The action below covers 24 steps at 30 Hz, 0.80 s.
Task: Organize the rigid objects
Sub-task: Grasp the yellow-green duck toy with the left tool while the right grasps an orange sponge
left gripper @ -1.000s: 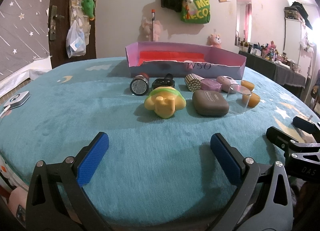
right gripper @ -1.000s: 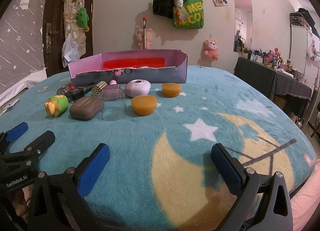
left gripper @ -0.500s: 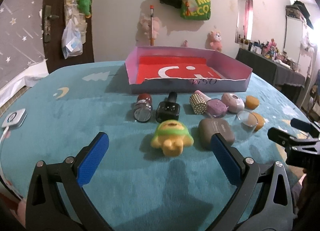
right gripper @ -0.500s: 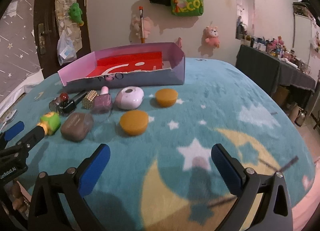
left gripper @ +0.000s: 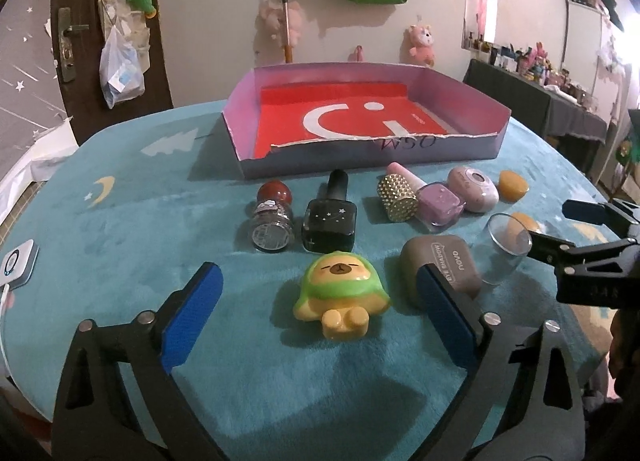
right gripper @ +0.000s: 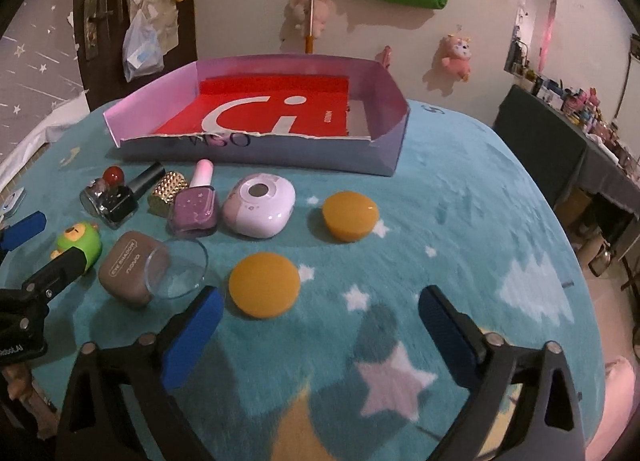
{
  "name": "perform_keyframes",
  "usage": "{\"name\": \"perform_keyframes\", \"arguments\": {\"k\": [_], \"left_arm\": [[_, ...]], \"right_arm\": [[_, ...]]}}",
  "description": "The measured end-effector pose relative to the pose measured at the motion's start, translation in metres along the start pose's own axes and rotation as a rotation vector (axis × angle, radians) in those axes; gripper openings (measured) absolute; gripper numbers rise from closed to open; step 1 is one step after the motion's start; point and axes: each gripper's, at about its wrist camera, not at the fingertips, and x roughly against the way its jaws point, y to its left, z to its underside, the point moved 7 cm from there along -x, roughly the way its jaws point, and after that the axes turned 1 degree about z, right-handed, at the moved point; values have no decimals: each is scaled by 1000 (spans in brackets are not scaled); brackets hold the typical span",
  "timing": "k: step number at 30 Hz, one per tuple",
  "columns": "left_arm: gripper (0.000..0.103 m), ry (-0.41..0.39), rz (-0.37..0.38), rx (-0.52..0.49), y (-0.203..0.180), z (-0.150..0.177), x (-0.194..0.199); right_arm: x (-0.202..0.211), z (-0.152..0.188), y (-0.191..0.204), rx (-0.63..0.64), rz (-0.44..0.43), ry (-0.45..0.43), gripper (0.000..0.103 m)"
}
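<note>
Hovering over the teal blanket (left gripper: 120, 229), I hold both tools wide and empty, though each pair of jaws has just been closing a little with nothing gripped between the pads. My left gripper (left gripper: 318, 315) frames the green-hooded bear toy (left gripper: 340, 301), which lies between its blue pads without touching either; the brown eyeshadow case (left gripper: 440, 261) sits just past my right-hand pad there, partly hidden behind it. My right gripper (right gripper: 318, 325) points down at the nearer orange puck (right gripper: 264, 289), which lies just ahead of its left pad, with the clear glass (right gripper: 178, 271) on its side beyond that pad. Farther ahead of both tools runs a row: the red-capped jar (left gripper: 272, 217), the black polish bottle (left gripper: 330, 221), the gold studded cap (left gripper: 398, 197), the purple polish bottle (right gripper: 196, 201), the pale pink compact (right gripper: 260, 211) and a second orange puck (right gripper: 350, 215). Beyond them stands the pink cardboard tray (left gripper: 464, 149), with only its red sheet inside. I judge nothing is sorted yet, and this is the approach to a first pick. Next I would lower the left jaws around the bear, squeeze its rounded sides squarely so it cannot slip, and meanwhile centre my right jaws over the puck.
</note>
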Motion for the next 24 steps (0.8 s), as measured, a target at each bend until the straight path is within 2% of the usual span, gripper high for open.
{"name": "perform_keyframes", "arguments": {"k": [3,5,6,8,10,12,13,19,24], "left_arm": [[82,23,18,4,0,1,-7],[66,53,22,9,-1,5,-13],[63,72,35,17,-1,8,-16],[55,88,67,29,-3,10,-18],[47,72,75,18,-7,10,-16],[47,63,56,14,-9,10,-14],[47,57,51,17,-9,10,-14],[47,11,31,49,-6,11,-4],[47,-2,36,45,-7,9,-1]], "right_arm": [[-6,-3,1,-6,-39,19,92],[-10,-4,2,-1,-52,28,86],[-12,-3,4,1,-65,34,84],[-15,-1,8,-1,-100,47,71],[-14,0,11,18,-101,33,67],[-12,0,16,37,-127,18,55],[-10,0,18,43,-130,14,39],[0,2,20,55,-102,-33,40],[1,6,20,56,-103,-24,40]]}}
